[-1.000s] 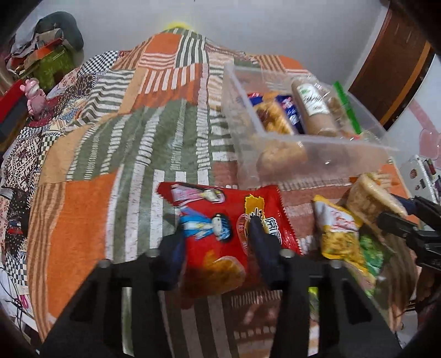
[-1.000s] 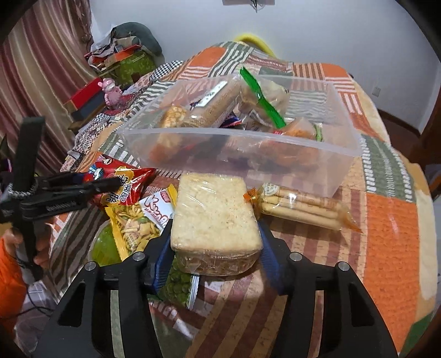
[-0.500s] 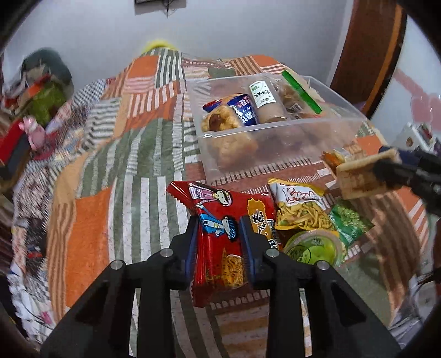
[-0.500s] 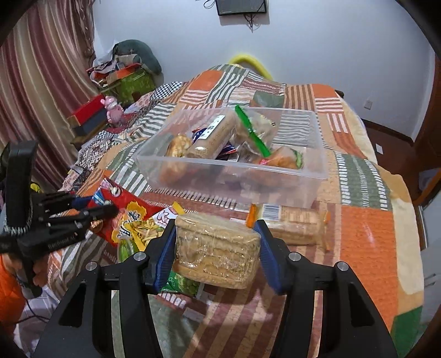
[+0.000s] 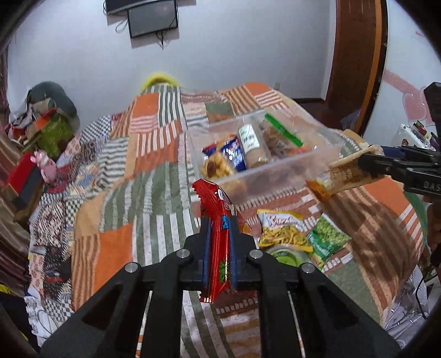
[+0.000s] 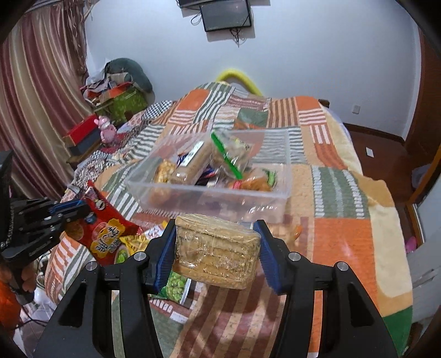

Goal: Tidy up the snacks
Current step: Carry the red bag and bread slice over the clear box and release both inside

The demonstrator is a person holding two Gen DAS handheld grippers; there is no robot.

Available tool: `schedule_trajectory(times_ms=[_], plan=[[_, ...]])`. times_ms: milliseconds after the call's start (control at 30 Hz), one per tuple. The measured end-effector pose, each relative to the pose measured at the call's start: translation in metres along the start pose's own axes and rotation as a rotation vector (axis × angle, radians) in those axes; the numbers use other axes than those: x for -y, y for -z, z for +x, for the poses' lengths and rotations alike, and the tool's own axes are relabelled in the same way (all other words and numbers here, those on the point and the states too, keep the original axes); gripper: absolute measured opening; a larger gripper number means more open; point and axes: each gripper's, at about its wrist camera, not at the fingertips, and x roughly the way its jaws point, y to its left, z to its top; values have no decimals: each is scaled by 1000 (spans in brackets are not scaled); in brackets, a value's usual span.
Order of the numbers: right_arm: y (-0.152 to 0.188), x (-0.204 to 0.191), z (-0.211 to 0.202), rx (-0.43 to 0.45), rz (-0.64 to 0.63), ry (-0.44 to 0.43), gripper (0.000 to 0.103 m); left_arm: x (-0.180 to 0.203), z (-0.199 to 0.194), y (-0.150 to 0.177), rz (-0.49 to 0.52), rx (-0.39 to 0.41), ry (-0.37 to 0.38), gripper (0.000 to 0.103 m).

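Patchwork quilt [image 6: 339, 192], wall TV [image 6: 225, 15], striped curtain [image 6: 35, 91] w/ pink toy [image 6: 106, 131] nearby

Black tool [image 6: 217, 247], blue pads [image 6: 165, 256]

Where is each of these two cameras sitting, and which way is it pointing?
Left wrist: on the left gripper, facing along the bed to the clear bin; its fingers pinch a red snack bag.
Right wrist: on the right gripper, facing the bin; its fingers clamp a wrapped cracker block.
Both show the bin and the other gripper.
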Motion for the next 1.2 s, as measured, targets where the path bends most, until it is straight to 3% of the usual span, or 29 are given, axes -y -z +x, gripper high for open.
schedule_trajectory(times_ms=[467, 700, 1200], plan=[[-42, 14, -10, 112, -1, 58, 51, -6, -17, -59, -10, 145, -19, 10], [-61, 18, 8, 135, -16, 110, 51, -11, 8, -88, -54, 167, -6, 10], [-83, 40, 80, 51, -7, 186, 51, -24, 90, -119, -159, 122, -33, 11]])
